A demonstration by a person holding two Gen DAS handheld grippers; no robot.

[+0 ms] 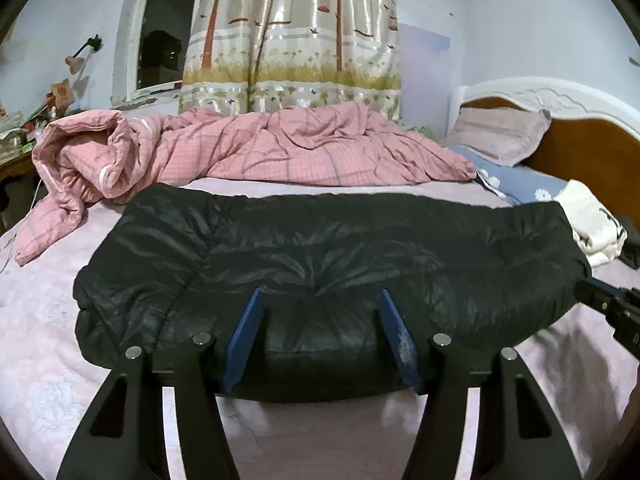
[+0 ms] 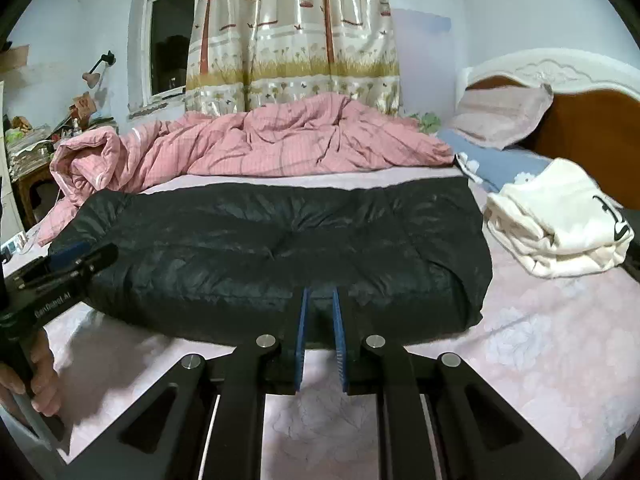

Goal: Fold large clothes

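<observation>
A black puffy down jacket (image 1: 320,256) lies folded into a long flat bundle across the pale pink bed sheet (image 1: 40,320); it also shows in the right wrist view (image 2: 280,248). My left gripper (image 1: 320,300) is open, its blue pads wide apart on either side of a bulge at the jacket's near edge. My right gripper (image 2: 320,296) has its blue pads close together at the jacket's near edge, pinching a narrow fold of it. Each gripper shows at the edge of the other's view.
A crumpled pink checked quilt (image 1: 256,148) lies behind the jacket. A folded white garment (image 2: 560,224) sits to the right, near a blue floral pillow (image 2: 500,164), a pink pillow (image 2: 504,116) and the headboard (image 2: 592,120). A cluttered side table (image 2: 32,160) stands at the left.
</observation>
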